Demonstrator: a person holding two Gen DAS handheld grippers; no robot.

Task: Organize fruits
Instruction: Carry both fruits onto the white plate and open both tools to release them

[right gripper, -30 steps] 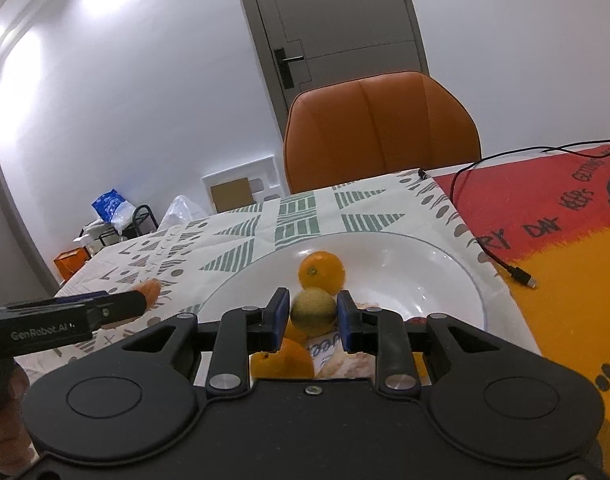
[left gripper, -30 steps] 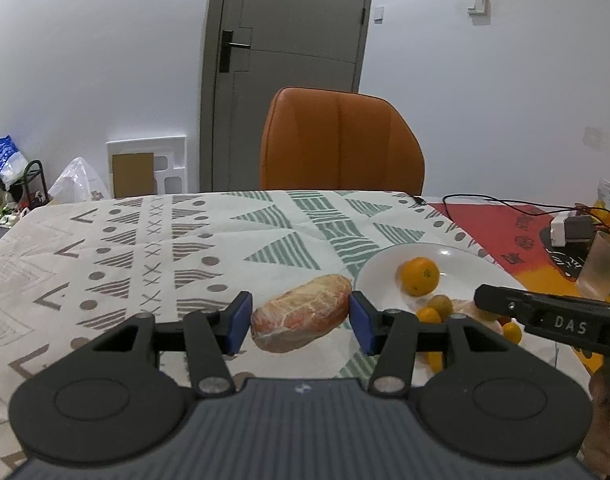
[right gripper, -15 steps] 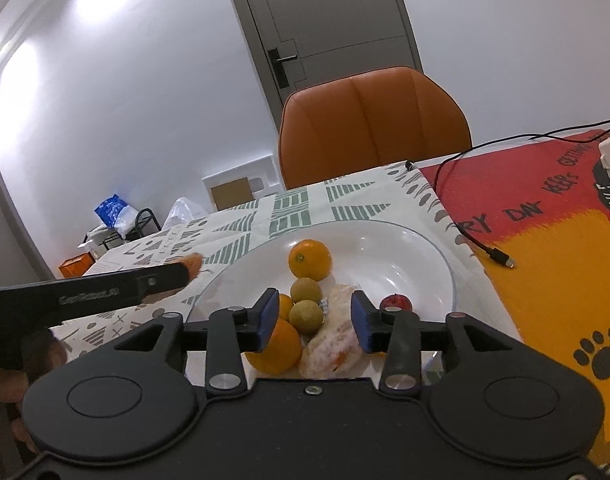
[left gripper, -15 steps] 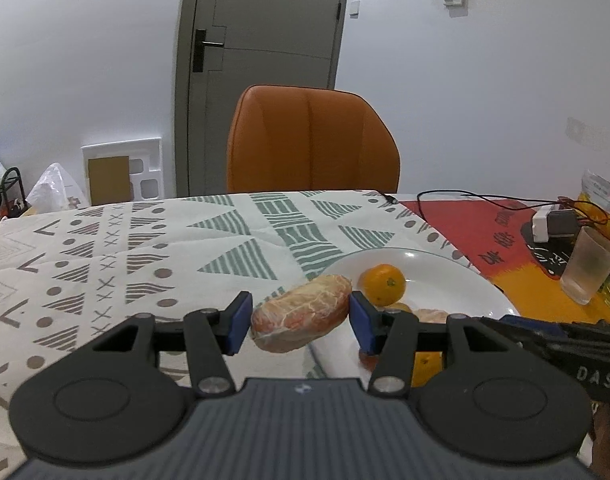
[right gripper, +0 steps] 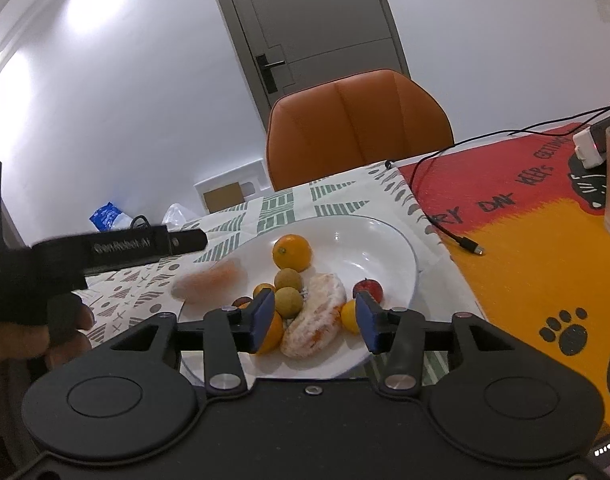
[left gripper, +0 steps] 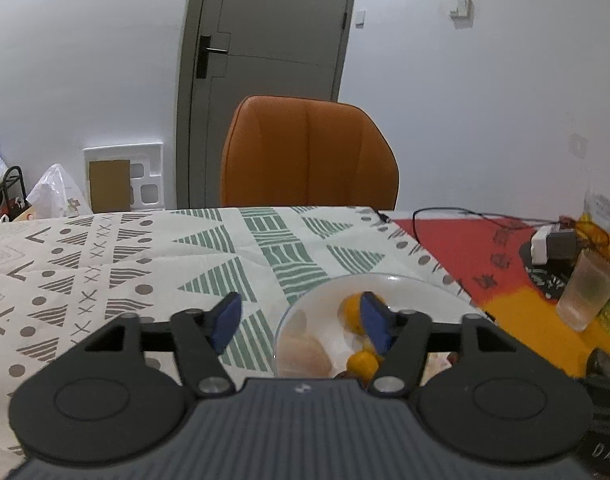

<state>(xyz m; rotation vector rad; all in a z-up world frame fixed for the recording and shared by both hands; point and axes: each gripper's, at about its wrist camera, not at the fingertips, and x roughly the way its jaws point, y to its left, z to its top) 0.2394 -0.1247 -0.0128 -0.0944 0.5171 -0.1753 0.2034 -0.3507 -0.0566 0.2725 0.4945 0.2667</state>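
Through my left wrist camera, my left gripper point(left gripper: 301, 322) has just been opening and grips nothing, while the blurred, pale-orange peeled segment point(left gripper: 305, 354) sits at the 9 o'clock edge of the glossy white plate point(left gripper: 421, 292). Through my right wrist camera, my right gripper point(right gripper: 311, 320) has also been opening, empty, above a pithy peeled half point(right gripper: 315, 322) whose long axis runs from 7 to 1 o'clock, with smooth round oranges point(right gripper: 291, 253) beyond.
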